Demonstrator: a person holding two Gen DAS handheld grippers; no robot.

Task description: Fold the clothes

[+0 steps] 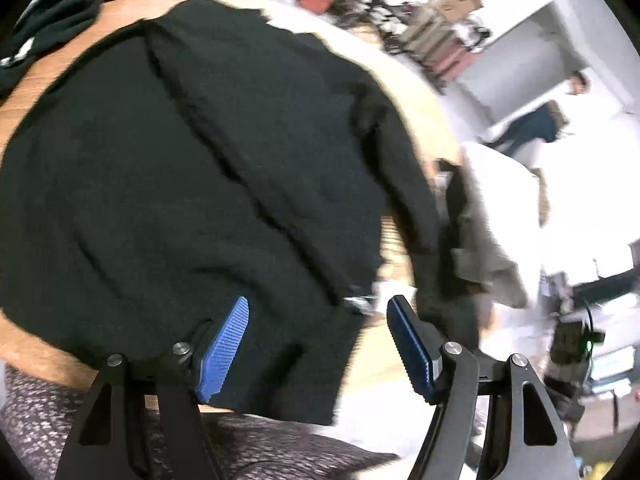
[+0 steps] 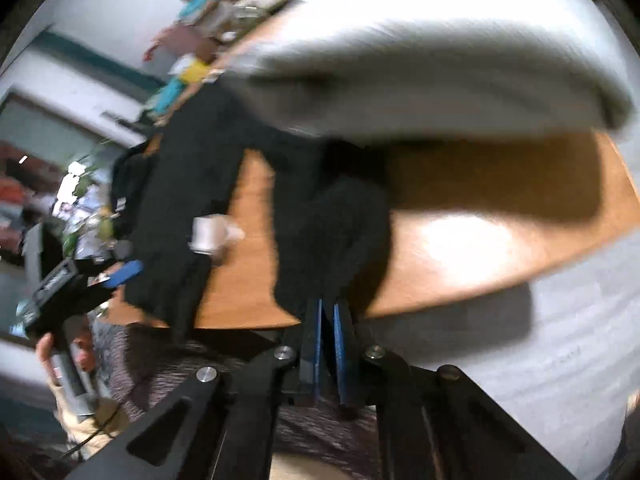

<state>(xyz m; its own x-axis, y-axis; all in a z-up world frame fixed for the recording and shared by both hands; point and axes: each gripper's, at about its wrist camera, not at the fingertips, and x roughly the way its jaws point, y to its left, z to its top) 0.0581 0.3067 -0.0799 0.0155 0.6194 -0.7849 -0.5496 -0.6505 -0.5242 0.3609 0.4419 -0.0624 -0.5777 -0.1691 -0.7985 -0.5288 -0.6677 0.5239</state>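
A black garment [image 1: 200, 160] lies spread over the wooden table [image 1: 36, 80], its near hem hanging over the front edge. My left gripper [image 1: 318, 304] hovers over that hem, open, its blue pads [image 1: 224, 352] wide apart and gripping nothing. In the right wrist view the same black garment [image 2: 332, 220] is bunched and blurred, with a white label [image 2: 208, 236] showing. My right gripper [image 2: 329, 308] is shut on a fold of it at the table's front edge [image 2: 440, 300]. The left gripper [image 2: 124, 272] appears there at the far left, held by a hand [image 2: 52, 356].
A pale grey-white cloth [image 2: 440, 60] blurs across the table's far side. More dark clothes [image 1: 52, 20] lie at the back left. A grey cloth [image 1: 492, 248] hangs at the right. Cluttered shelves [image 1: 440, 40] and a person [image 1: 576, 84] are behind. Patterned fabric [image 1: 280, 452] is below.
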